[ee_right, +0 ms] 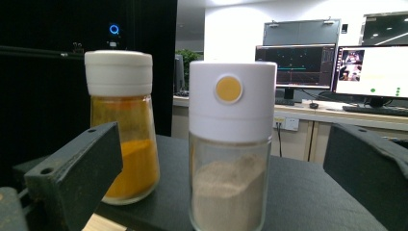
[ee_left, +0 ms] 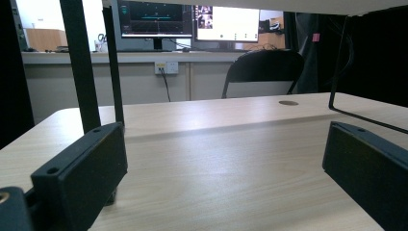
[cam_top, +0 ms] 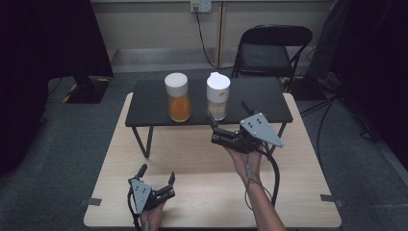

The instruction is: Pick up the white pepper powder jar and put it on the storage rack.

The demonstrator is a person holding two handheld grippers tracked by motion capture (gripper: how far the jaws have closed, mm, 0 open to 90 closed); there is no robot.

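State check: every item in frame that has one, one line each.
Orange spice jar: upright, white cap on, roughly half full.
Beige spice jar: upright, white cap on, partly full.
Left gripper: open, holding nothing, low over the table.
Right gripper: open, holding nothing, facing the beige spice jar.
Folding chair: unfolded, unoccupied.

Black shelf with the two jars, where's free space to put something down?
The shelf is bare at its left end, left of the orange jar, and at its right end beyond the pale jar. The front middle is crowded: the right tongs flank the pale jar.
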